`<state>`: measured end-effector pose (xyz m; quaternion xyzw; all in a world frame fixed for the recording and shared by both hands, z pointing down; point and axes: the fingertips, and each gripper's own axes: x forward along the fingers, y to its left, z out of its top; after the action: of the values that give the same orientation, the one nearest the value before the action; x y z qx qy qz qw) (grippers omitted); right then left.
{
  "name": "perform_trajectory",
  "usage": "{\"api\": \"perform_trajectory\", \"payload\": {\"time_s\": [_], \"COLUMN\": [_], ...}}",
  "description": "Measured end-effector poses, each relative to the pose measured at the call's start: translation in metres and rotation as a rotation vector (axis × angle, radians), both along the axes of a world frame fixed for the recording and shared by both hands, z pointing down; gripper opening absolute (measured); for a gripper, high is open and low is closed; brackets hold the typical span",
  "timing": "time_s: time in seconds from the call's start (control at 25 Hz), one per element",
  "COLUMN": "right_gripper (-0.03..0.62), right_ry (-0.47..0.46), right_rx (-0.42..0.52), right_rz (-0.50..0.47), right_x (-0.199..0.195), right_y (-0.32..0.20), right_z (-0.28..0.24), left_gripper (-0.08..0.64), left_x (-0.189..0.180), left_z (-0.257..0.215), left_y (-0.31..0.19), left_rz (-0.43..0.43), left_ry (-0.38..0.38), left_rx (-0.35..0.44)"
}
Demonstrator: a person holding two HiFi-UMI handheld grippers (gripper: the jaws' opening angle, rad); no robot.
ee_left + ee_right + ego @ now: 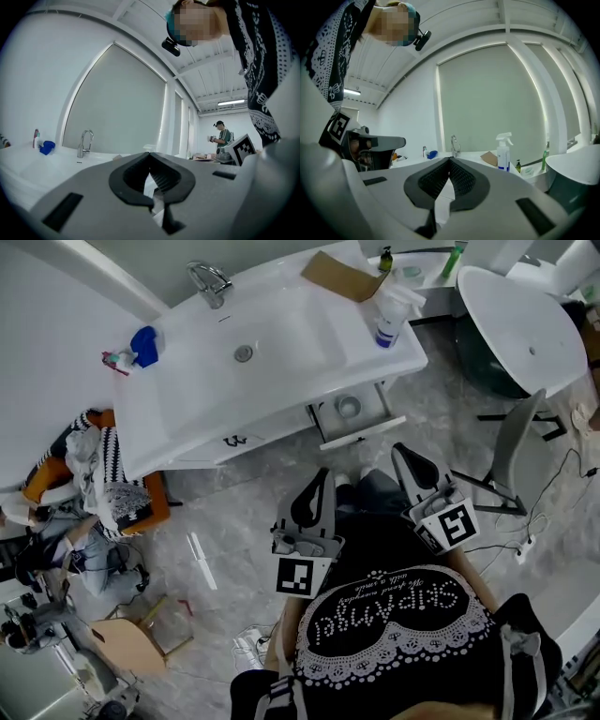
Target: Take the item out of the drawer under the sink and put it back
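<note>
Under the white sink counter (272,362) a small drawer (366,431) stands pulled open. A grey ring-shaped item (349,407) lies inside it. Both grippers hang in front of the counter, away from the drawer, and hold nothing. My left gripper (324,474) is shut, its black jaws meeting at the tip (150,154). My right gripper (397,448) is shut too, with its jaws closed together (450,159). Both point level toward the counter, whose top and faucet (84,143) show beyond the jaws.
On the counter are a faucet (210,282), a blue object (143,345), a cardboard piece (342,277) and a spray bottle (389,315). A white tub (525,324) and a chair (516,451) stand at the right. A person (94,474) sits at the left.
</note>
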<state>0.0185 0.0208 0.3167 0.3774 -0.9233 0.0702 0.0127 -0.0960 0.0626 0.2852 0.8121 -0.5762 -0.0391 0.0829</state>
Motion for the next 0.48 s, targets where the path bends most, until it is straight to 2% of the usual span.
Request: {"api": "perform_trajectory", "payload": {"time_s": [0.24,0.36,0.48], "right_gripper": [0.018,0.018,0.018], "right_ry": [-0.003,-0.015,0.022], "right_rx": [0.007,0.016,0.025], "right_rz": [0.029,0.036,0.012], "right_x": [0.026,0.040,0.053], "right_y": [0.002,-0.003,-0.008], "right_z": [0.001,-0.001,0.001], "left_gripper": [0.003,0.003,0.003], "left_x": [0.025,0.039,0.055], "left_z": [0.013,0.019,0.021], "left_y": [-0.014,-0.022,-0.028], "left_rz": [0.026,0.056,0.065], "left_ry": [0.037,0.018,0.015], "left_rx": [-0.054,-0.068,-0.068]}}
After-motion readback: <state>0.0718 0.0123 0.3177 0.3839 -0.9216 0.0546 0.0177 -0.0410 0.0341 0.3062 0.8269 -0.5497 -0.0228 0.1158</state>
